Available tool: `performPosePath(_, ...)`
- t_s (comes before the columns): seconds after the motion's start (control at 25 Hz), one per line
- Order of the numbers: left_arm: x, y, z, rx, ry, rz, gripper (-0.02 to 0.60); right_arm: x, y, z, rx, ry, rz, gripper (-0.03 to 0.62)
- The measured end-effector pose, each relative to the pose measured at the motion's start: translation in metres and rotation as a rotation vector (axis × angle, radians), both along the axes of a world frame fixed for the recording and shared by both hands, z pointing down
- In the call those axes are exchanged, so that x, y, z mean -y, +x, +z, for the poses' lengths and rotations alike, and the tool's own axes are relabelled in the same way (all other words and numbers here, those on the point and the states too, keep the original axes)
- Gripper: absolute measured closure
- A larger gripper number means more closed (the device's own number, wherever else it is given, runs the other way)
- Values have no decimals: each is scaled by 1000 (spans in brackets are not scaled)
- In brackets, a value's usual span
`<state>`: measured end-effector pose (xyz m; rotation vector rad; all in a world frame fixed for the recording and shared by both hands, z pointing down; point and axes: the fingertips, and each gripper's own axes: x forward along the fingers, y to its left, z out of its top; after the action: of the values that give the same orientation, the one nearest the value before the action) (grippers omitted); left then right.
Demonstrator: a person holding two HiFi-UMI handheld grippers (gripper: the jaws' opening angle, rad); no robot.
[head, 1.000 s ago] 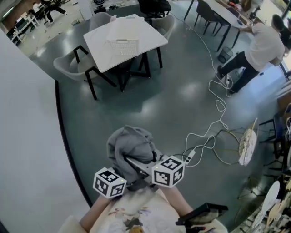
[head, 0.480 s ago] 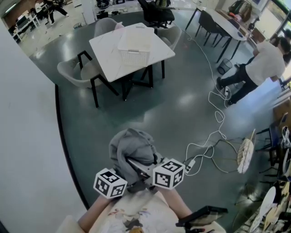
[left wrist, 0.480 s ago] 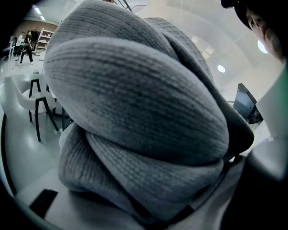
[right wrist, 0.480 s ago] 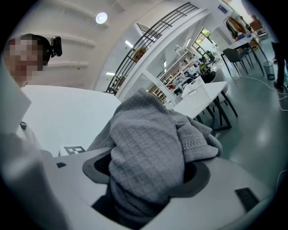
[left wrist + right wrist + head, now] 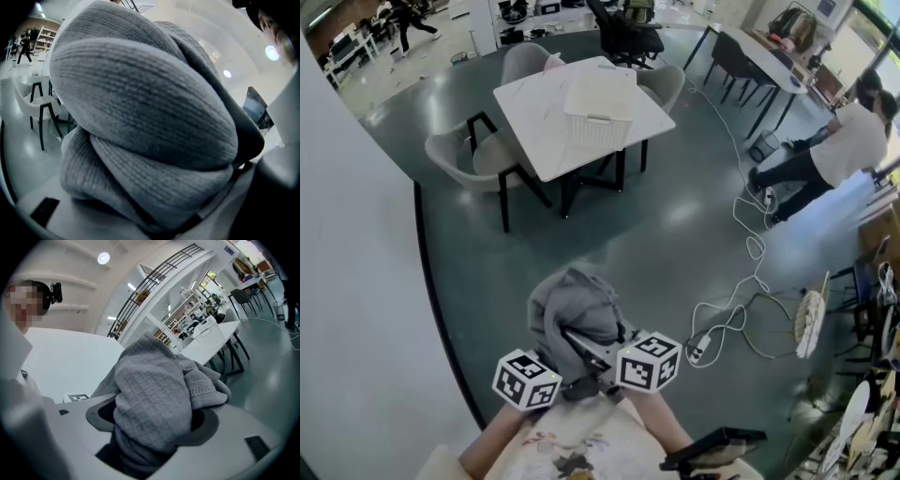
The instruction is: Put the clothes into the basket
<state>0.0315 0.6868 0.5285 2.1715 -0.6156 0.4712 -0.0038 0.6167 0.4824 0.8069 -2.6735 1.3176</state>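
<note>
Jaws of left gripper [image 5: 150, 180] and right gripper [image 5: 154, 423], held wide, pinch the grey garment [image 5: 574, 309] (thickly bunched).

No word, number, brand or sign can be read anywhere in these views. The only printed marks are black-and-white square patterns on the left cube [image 5: 525, 379] and the right cube [image 5: 649, 360], just below the grey bundle, and they carry no letters or digits. One such square pattern [image 5: 78, 397] also shows in the right gripper view, left of the bundle; it too has no readable characters.
</note>
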Motion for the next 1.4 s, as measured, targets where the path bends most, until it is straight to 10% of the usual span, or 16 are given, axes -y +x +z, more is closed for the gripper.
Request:
performPosePath(0.6, 41, -40, 17, -28, -19, 16, 302, 43, -40, 19, -16, -33, 15, 272)
performPosePath(1.4, 228, -4, 9, 6, -18, 7, 302, 230, -3, 11, 40, -47, 3, 272)
